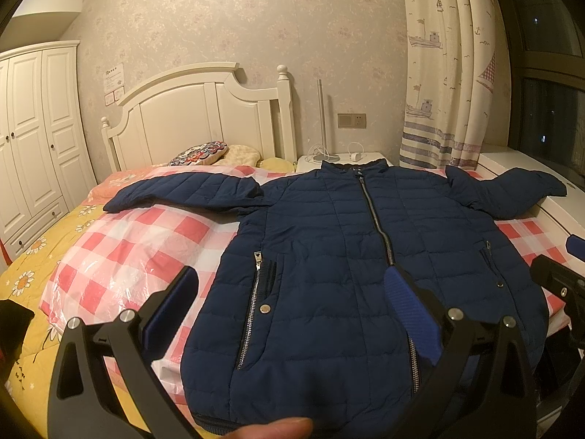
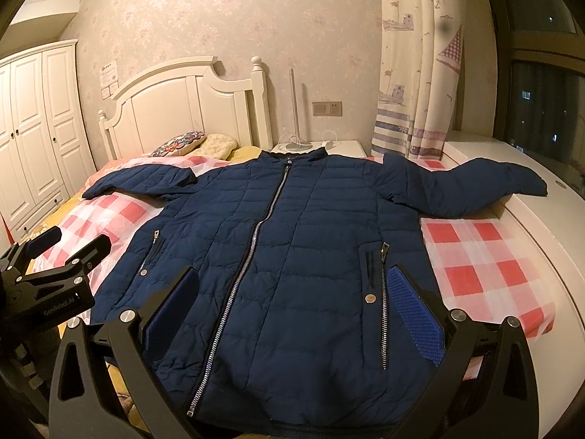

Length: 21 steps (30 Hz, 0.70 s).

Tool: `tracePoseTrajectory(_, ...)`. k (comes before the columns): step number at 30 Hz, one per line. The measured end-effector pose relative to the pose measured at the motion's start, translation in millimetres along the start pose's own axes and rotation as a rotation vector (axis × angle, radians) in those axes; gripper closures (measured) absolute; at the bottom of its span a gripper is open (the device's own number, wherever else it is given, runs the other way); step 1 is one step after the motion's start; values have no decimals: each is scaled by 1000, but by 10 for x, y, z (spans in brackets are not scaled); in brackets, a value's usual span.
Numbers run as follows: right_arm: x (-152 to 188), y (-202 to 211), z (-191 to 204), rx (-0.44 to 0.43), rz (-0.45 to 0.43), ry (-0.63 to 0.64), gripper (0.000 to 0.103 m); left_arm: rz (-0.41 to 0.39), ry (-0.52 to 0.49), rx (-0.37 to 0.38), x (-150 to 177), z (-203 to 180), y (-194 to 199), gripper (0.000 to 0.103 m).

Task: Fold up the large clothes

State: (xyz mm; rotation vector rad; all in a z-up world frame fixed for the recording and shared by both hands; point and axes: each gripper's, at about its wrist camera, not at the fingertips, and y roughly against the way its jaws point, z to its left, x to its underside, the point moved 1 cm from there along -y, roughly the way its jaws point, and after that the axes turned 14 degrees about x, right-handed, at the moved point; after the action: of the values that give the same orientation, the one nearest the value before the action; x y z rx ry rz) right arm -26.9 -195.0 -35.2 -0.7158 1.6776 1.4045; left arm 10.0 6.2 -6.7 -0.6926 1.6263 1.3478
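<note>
Gaping jaws wide, nothing held.

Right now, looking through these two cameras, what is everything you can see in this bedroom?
Jacket: one, navy, zipped, spread flat front-up on the bed, sleeves out.
Plastic sheet: one, red-and-white check, under the jacket.
Bedspread: one, yellow with daisies, left side of the bed.
Pillows: two or three, patterned and cream, at the headboard.
Headboard: one, white, against the wall.
Wardrobe: one, white, far left.
Nightstand: one, white, holding cables, beside the bed.
Curtain: one, cream with boats, right.
Window: one, dark, far right.
Left hand-held gripper: black with blue pads, open over the hem.
Right hand-held gripper: the same, open.
Fingertip: one, bottom edge of the left view.
</note>
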Motion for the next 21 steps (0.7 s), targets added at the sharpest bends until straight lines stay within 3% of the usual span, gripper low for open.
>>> tracePoseTrajectory(14, 42, -114, -96, -31, 8, -50, 4, 56, -2, 0, 195, -71, -174, 2)
tracePoseTrajectory(21, -10, -582, -539, -3, 106, -150, 4, 211, -21, 14, 91, -38, -743, 2)
